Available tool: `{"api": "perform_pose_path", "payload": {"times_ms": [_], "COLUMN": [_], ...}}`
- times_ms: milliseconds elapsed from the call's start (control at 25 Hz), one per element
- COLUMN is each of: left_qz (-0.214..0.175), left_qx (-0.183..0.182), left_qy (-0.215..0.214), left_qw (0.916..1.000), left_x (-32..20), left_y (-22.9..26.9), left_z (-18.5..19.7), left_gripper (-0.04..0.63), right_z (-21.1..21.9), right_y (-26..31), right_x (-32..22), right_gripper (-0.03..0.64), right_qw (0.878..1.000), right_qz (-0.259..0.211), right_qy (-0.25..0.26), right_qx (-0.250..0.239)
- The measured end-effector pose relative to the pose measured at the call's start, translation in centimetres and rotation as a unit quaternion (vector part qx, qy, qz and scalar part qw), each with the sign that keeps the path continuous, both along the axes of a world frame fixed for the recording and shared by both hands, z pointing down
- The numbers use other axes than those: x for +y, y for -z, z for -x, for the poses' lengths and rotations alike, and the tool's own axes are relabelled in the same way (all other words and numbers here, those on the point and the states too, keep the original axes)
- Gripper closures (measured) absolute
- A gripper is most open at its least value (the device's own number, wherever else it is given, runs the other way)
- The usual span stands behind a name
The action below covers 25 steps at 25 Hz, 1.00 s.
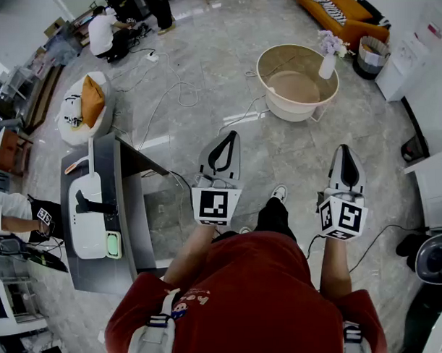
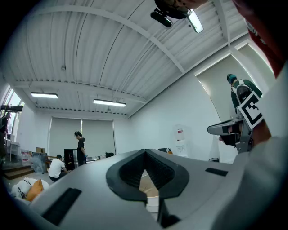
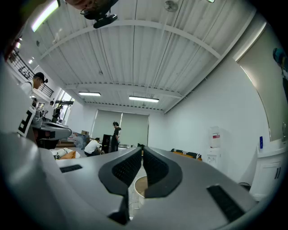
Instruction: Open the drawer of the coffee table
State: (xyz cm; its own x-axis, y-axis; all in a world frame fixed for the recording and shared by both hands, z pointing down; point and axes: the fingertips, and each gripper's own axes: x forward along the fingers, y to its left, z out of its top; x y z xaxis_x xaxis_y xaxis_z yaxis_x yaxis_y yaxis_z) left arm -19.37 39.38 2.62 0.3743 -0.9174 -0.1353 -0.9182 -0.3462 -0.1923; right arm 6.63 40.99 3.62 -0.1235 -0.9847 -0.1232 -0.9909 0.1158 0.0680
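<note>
The coffee table (image 1: 276,62) is a round beige piece with a raised rim, standing on the floor well ahead of me; a white vase of flowers (image 1: 328,62) sits on its right edge. No drawer shows in any view. My left gripper (image 1: 228,138) is held level in front of my body with its jaws shut and empty. My right gripper (image 1: 344,150) hovers to its right, also shut with nothing in it. In the left gripper view the tips (image 2: 145,152) meet, and the table (image 2: 146,186) shows through the gap behind them. The right gripper view shows the same (image 3: 141,147).
A grey table (image 1: 129,211) with a white device stands close on my left. Beyond it lie a white beanbag with an orange cushion (image 1: 90,101) and loose cables (image 1: 176,88). An orange sofa (image 1: 336,7) is far right, white cabinets (image 1: 433,190) on the right. People work at the far left.
</note>
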Motion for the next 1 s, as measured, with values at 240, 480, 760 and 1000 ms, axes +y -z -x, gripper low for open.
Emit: {"api": "perform_pose_path", "payload": {"times_ms": [240, 480, 760, 1000], "left_qz": [0.001, 0.01, 0.027, 0.081], "left_qx": [0.001, 0.002, 0.003, 0.007], "left_qy": [-0.005, -0.005, -0.011, -0.012], "left_qw": [1.0, 0.9999, 0.9996, 0.9967], "left_x": [0.2, 0.1, -0.6, -2.4], "left_y": [-0.5, -1.3, -2.7, -4.8], "left_z": [0.3, 0.8, 0.3, -0.5], "left_gripper": [0.581, 0.581, 0.581, 0.581], "right_z": [1.2, 2.1, 2.0, 1.3], "right_y": [-0.3, -0.2, -1.2, -3.3], "right_x": [0.0, -0.3, -0.9, -2.8], "right_gripper": [0.591, 0.591, 0.591, 0.591], "right_qw": [1.0, 1.0, 1.0, 0.999], "right_qz": [-0.003, -0.009, 0.0, 0.027], "right_qy": [0.005, 0.009, 0.006, 0.003], "right_qx": [-0.001, -0.01, -0.023, -0.028]}}
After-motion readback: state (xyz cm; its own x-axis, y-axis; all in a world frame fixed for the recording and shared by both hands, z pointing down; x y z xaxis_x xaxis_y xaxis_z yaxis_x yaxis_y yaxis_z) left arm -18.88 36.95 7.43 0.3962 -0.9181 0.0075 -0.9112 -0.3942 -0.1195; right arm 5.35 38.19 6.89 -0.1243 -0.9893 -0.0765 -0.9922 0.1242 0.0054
